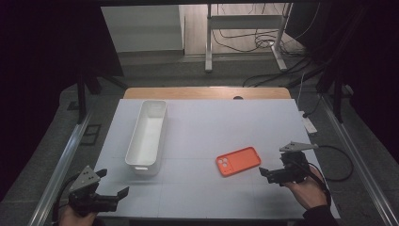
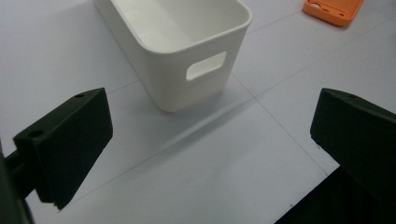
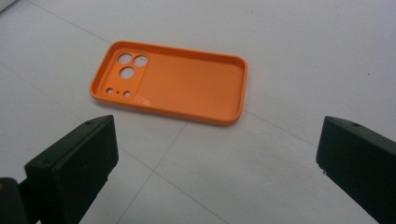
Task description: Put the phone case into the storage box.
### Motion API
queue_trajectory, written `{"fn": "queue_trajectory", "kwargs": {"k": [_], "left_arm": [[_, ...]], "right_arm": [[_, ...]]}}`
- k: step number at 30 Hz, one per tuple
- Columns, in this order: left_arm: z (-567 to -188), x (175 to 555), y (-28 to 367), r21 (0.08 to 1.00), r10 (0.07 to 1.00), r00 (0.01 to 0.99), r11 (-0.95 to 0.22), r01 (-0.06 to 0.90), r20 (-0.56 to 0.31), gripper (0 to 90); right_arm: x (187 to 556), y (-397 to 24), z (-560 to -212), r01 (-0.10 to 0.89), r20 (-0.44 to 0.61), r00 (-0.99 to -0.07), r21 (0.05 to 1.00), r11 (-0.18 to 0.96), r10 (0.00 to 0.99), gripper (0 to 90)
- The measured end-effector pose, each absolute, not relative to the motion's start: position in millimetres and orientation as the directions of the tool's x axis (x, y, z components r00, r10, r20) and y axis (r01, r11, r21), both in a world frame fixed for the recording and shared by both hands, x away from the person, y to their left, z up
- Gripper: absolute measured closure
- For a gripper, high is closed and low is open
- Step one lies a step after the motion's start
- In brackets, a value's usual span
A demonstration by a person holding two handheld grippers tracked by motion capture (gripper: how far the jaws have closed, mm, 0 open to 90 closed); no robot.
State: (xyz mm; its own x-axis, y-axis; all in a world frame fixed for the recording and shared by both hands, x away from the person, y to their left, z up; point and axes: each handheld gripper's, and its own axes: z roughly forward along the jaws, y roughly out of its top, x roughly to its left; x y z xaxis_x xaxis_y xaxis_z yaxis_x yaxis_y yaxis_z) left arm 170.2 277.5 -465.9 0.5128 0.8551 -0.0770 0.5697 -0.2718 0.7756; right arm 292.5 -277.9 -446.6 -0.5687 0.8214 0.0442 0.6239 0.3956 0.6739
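- Two grippers sit at your near edge: left gripper (image 1: 113, 183) and right gripper (image 1: 263, 173), both wide open, holding nothing.
- White table (image 1: 211, 132) under you; cables (image 1: 263, 40) on the far floor.
- Your orange phone case (image 1: 238, 160) lies open-side up just left of the right gripper, apart.
- White bin (image 1: 147, 136) stands far of the left gripper.

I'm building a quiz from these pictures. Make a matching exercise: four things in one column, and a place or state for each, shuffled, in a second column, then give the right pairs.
Things:
1. white bin
2. orange phone case
3. left gripper
4. right gripper

Places or states:
A. open, at the table's near left corner
B. lies flat with its hollow side up, right of centre
C. open, just right of the case, apart from it
D. stands upright and empty on the table's left half

Pairs: 1-D, 2-B, 3-A, 4-C
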Motion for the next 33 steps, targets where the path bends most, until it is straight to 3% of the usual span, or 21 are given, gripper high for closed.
{"fn": "queue_trajectory", "kwargs": {"k": [33], "left_arm": [[-466, 171, 277, 0.772, 0.854, 0.515, -0.279, 0.572, -0.072, 0.1]], "right_arm": [[333, -255, -454, 0.612, 0.028, -0.604, 0.656, 0.442, 0.796, 0.0]]}}
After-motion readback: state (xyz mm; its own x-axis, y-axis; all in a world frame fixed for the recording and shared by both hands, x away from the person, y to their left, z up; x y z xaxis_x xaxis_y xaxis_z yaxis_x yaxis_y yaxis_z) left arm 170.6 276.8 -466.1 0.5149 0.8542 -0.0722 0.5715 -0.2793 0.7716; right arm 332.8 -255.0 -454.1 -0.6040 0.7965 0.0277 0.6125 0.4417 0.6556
